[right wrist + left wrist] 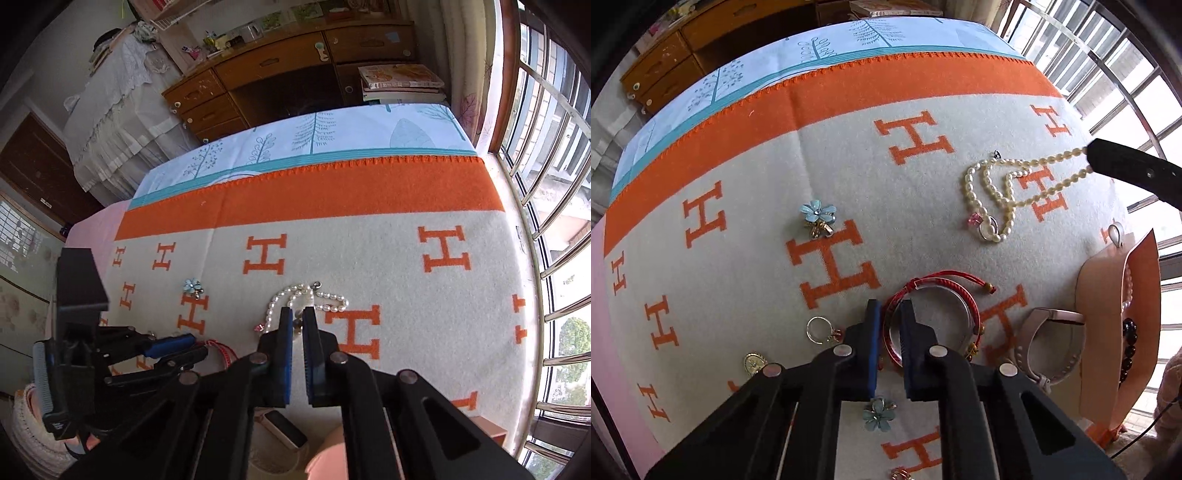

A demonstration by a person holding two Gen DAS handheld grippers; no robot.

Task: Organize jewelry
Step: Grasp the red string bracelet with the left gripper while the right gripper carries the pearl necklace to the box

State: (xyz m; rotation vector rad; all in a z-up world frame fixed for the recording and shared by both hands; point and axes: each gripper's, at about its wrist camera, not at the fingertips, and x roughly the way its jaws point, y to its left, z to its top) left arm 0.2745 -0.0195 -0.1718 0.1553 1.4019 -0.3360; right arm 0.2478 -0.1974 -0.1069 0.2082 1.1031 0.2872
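A pearl necklace (993, 192) lies on the H-patterned blanket (738, 184). Two strands run up into my right gripper (1087, 160), which is shut on them. In the right wrist view the pearl necklace (306, 299) sits between the fingertips of that gripper (297, 317). My left gripper (890, 310) is shut on the red cord bracelet (934, 317) and its clear ring. A blue flower brooch (817, 218), a second flower (879, 413), a ring (820, 329) and a gold pendant (753, 363) lie loose.
A pink watch (1049, 343) lies at the right by an orange jewelry stand (1108, 332) that holds dark beads (1128, 350). The bed edge meets window bars on the right. A wooden desk (277, 85) stands beyond the bed.
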